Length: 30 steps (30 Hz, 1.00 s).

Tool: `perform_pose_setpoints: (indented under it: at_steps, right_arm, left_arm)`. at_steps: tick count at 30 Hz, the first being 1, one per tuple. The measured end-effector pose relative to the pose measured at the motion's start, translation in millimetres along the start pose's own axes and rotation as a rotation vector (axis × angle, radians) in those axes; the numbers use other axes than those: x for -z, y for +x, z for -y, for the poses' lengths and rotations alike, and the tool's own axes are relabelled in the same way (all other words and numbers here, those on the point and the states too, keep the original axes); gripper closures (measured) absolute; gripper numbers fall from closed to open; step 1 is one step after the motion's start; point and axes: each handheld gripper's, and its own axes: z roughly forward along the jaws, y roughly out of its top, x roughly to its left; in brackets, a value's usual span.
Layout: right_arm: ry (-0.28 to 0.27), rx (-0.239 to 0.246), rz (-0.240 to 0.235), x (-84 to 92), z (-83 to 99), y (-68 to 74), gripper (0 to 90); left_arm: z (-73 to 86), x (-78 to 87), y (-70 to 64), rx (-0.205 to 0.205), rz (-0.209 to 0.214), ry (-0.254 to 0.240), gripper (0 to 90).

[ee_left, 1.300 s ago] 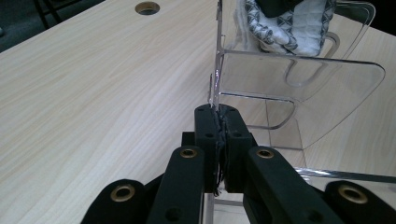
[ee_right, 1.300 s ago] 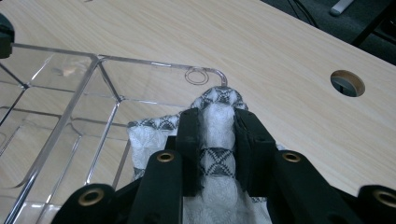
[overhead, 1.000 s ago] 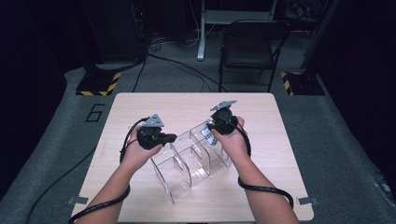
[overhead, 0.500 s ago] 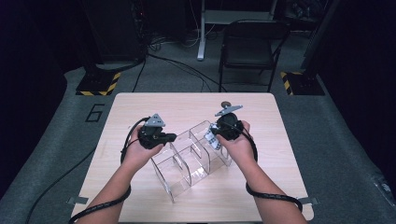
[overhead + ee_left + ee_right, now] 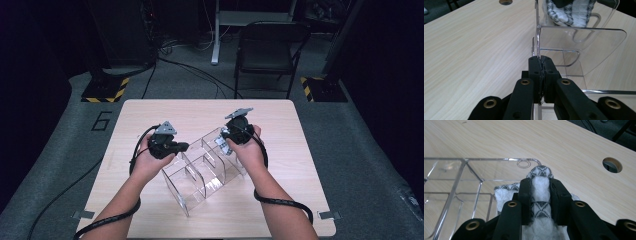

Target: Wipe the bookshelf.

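Observation:
A clear acrylic organizer (image 5: 200, 172) with several open compartments stands slantwise on the wooden table (image 5: 150, 115). My left gripper (image 5: 183, 146) is shut on the top edge of its near left wall; in the left gripper view the jaws (image 5: 540, 61) pinch that clear wall (image 5: 537, 42). My right gripper (image 5: 223, 144) is shut on a white cloth with a black-and-grey pattern (image 5: 539, 173), held over the organizer's far right compartment (image 5: 474, 170). The same cloth (image 5: 569, 12) shows through the acrylic from the left gripper's side.
A round cable hole (image 5: 612, 165) pierces the table beyond the organizer. Bare wood lies on both sides of the organizer. A black chair (image 5: 267, 50) stands past the table's far edge, with cables on the floor.
The right gripper with the cloth has shifted slightly over the organizer's far end. The left hand has kept still on the wall.

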Motion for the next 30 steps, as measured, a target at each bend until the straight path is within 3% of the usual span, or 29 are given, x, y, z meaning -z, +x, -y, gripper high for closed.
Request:
perform_pose_setpoints:
  at_steps: [3,5,9,12,15,22,26,28,30]
  right_arm:
    - [0.005,0.026,0.005,6.6,5.5,1.5,72.1]
    - [-0.002,0.051,-0.003,19.3,18.6,1.2,72.0]
    - [-0.001,-0.001,-0.022,25.5,24.1,0.0,72.1]
    - [0.021,0.007,-0.027,19.5,16.3,-2.4,72.2]
    - [0.007,-0.023,-0.03,8.7,8.1,-4.7,72.2]
    - [0.027,-0.036,-0.039,-9.5,-10.0,-6.6,72.1]
    - [0.019,-0.032,-0.018,-13.2,-13.3,-4.5,72.1]
    - [0.033,-0.017,-0.022,-10.2,-11.7,-3.7,72.0]
    - [0.021,-0.011,-0.015,-8.9,-9.5,-2.9,72.0]
  left_arm:
    - [0.7,0.1,-1.1,0.002,0.001,0.001,87.7]
    - [1.1,-0.4,-1.3,0.01,-0.004,-0.006,87.6]
    - [-0.5,-0.4,-2.1,-0.021,-0.007,0.009,87.7]
    - [-0.5,-0.8,-0.6,-0.023,0.011,0.007,87.9]
    - [1.3,-1.5,2.8,-0.011,0.032,-0.012,87.6]
    - [2.2,-3.6,4.8,-0.015,0.048,-0.021,87.5]
    - [2.4,-4.1,3.7,0.001,0.034,-0.026,87.6]
    - [1.5,-4.3,-0.3,-0.001,0.003,-0.018,88.1]
    - [0.9,-4.0,-1.0,-0.004,0.008,-0.007,87.9]
